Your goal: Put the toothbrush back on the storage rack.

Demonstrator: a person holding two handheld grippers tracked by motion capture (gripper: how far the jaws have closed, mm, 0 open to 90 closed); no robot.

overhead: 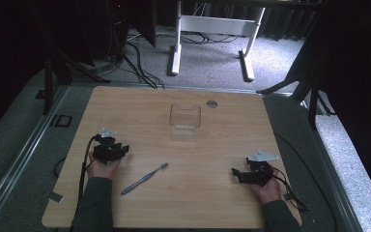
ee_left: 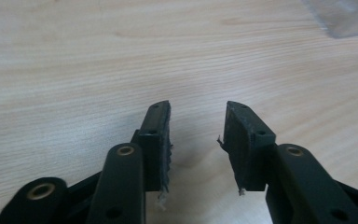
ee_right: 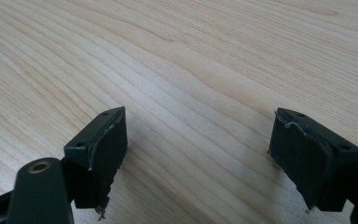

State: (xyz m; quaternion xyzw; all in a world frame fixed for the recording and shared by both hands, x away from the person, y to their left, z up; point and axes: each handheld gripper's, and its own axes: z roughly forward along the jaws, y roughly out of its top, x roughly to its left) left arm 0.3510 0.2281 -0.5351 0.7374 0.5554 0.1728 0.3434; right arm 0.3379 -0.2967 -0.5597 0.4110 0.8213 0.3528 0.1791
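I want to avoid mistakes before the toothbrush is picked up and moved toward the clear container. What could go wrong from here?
1. The toothbrush lies flat and thin on the table; the left gripper, open and empty beside it, may scrape the wood or slip off the handle.
2. The clear container looks light and hard to see; a bump could push it or tip it.
3. The right gripper, also open, is far from the toothbrush and could give little help.

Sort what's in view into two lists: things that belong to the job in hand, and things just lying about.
Part of the job:
- toothbrush, lying flat between the two grippers
- clear container, upright behind it
- left gripper, open, holding nothing
- right gripper, open, holding nothing

Just lying about:
- white table frame on the floor beyond
- floor cables
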